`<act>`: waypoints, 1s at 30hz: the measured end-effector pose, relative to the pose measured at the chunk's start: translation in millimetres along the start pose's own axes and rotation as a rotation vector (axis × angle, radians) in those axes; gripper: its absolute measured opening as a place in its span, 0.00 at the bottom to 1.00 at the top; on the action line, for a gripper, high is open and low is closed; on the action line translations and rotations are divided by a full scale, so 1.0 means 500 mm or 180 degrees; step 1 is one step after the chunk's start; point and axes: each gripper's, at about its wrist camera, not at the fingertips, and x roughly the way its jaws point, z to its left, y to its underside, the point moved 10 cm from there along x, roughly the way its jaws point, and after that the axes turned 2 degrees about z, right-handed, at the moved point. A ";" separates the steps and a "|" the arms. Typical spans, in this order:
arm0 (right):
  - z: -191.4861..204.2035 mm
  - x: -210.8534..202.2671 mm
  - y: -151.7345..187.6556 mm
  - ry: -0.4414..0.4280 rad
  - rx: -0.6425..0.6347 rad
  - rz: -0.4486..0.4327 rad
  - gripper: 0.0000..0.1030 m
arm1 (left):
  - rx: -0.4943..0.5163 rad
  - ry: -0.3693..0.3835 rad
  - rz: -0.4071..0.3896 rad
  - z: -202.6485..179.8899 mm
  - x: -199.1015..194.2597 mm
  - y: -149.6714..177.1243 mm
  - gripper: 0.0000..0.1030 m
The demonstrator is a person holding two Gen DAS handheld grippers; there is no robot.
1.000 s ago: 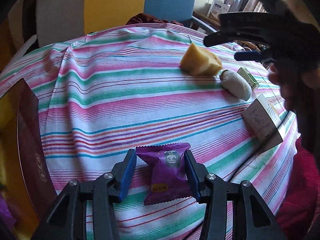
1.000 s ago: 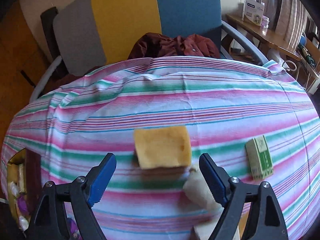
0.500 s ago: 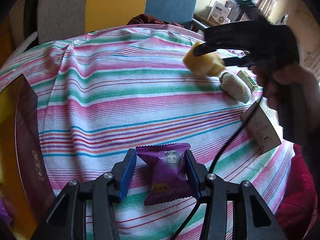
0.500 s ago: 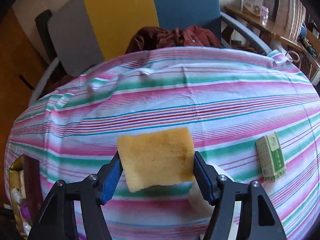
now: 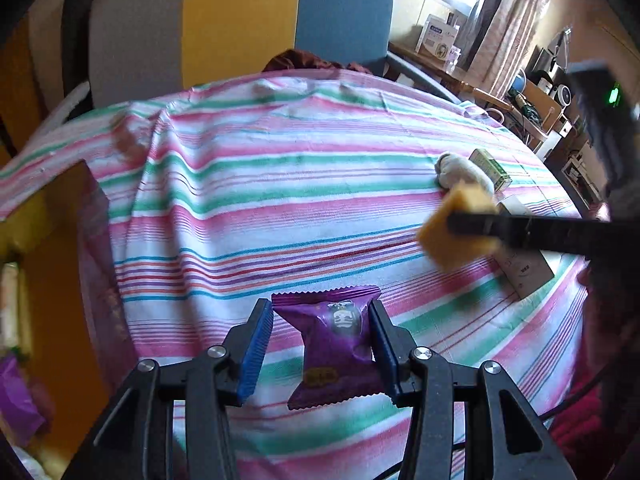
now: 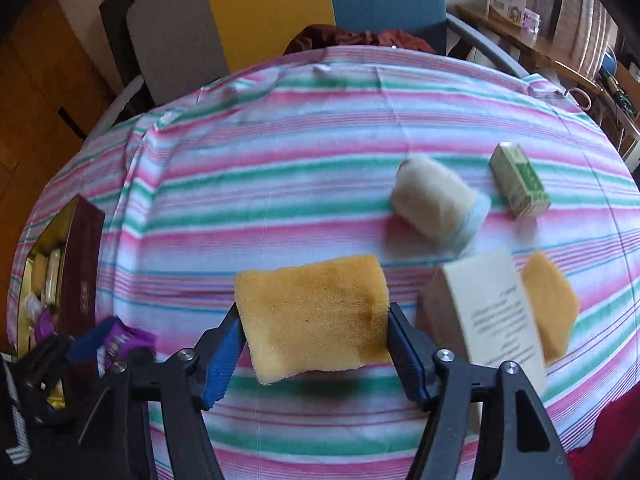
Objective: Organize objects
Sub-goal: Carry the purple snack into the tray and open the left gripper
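A yellow sponge (image 6: 314, 314) is held clamped between the blue pads of the right gripper (image 6: 314, 350) above the striped tablecloth (image 6: 280, 184), with a cream roll (image 6: 434, 202), a green box (image 6: 519, 185) and a white carton (image 6: 490, 318) lying to its right.

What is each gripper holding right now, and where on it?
Left gripper pinches the purple snack packet across its two side edges. Right gripper clamps the yellow sponge by its two short ends.
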 end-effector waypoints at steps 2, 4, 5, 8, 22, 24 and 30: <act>0.000 0.006 0.010 0.0063 -0.0040 -0.0002 0.67 | 0.0001 -0.0022 -0.0053 0.005 -0.017 0.000 0.47; -0.002 0.012 0.011 0.0101 -0.0075 -0.0001 0.67 | 0.0009 -0.0055 -0.0146 0.010 -0.044 0.002 0.47; -0.002 0.011 0.009 0.0106 -0.0081 -0.0013 0.67 | 0.0015 -0.0086 -0.0193 0.013 -0.053 -0.001 0.47; -0.003 0.011 0.009 0.0099 -0.0074 -0.0021 0.67 | -0.0021 -0.0143 -0.0318 0.031 -0.094 0.001 0.47; -0.001 0.012 0.011 0.0088 -0.0053 -0.0036 0.67 | -0.0231 -0.0245 -0.0468 0.097 -0.167 0.042 0.47; -0.001 0.012 0.011 0.0091 -0.0054 -0.0036 0.67 | -0.0322 -0.0223 -0.0459 0.118 -0.176 0.051 0.47; 0.000 0.012 0.009 0.0108 -0.0076 -0.0035 0.67 | -0.0892 -0.0191 -0.0426 0.254 -0.210 0.078 0.47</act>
